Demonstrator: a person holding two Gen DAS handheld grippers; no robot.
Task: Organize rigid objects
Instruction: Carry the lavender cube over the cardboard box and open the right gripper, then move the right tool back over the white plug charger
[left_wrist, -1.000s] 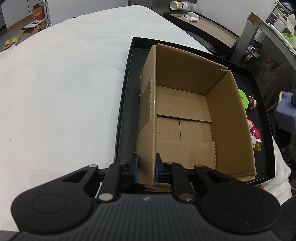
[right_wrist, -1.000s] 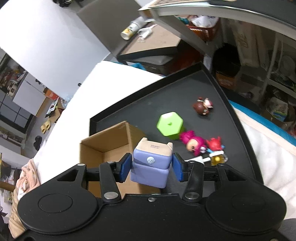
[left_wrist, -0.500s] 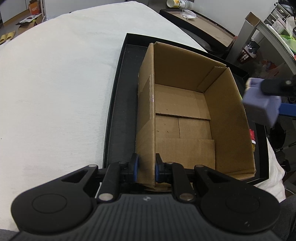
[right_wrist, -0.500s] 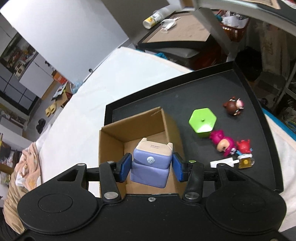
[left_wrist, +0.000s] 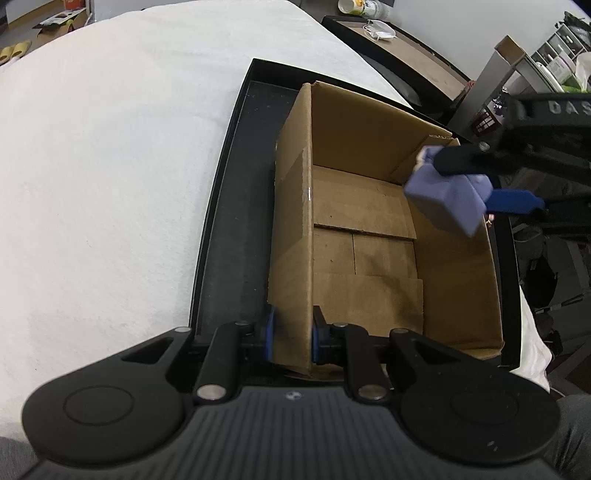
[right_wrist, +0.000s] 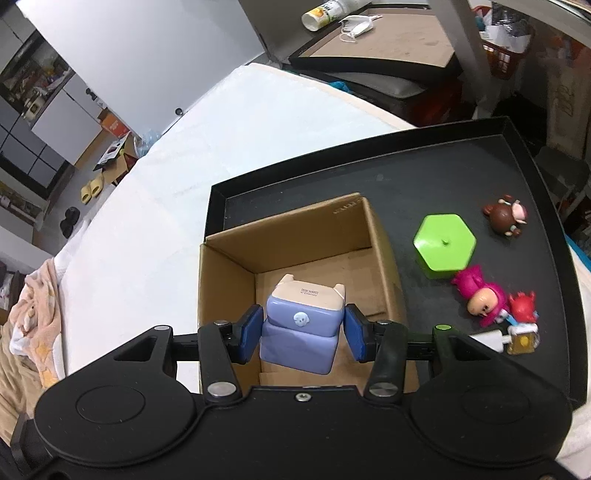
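An open cardboard box (left_wrist: 369, 229) stands in a black tray (left_wrist: 236, 206); it also shows in the right wrist view (right_wrist: 295, 251). My left gripper (left_wrist: 291, 334) is shut on the box's near left wall. The purple block toy (right_wrist: 301, 330) is between the pads of my right gripper (right_wrist: 301, 334), over the inside of the box. The pads look slightly apart from the toy's sides. In the left wrist view the toy (left_wrist: 443, 201) hangs above the box's right wall, with my right gripper (left_wrist: 476, 181) beside it.
On the tray (right_wrist: 480, 166) right of the box lie a green hexagonal piece (right_wrist: 443, 245), a brown figure (right_wrist: 504, 218), a pink figure (right_wrist: 480, 299) and a small red figure (right_wrist: 522, 308). White cloth (left_wrist: 110, 147) covers the table to the left. A side table (right_wrist: 388, 33) stands behind.
My right gripper has carried the purple toy left from beside the box to over its inside, and its pads have spread a little. My left gripper has kept its hold on the box wall.
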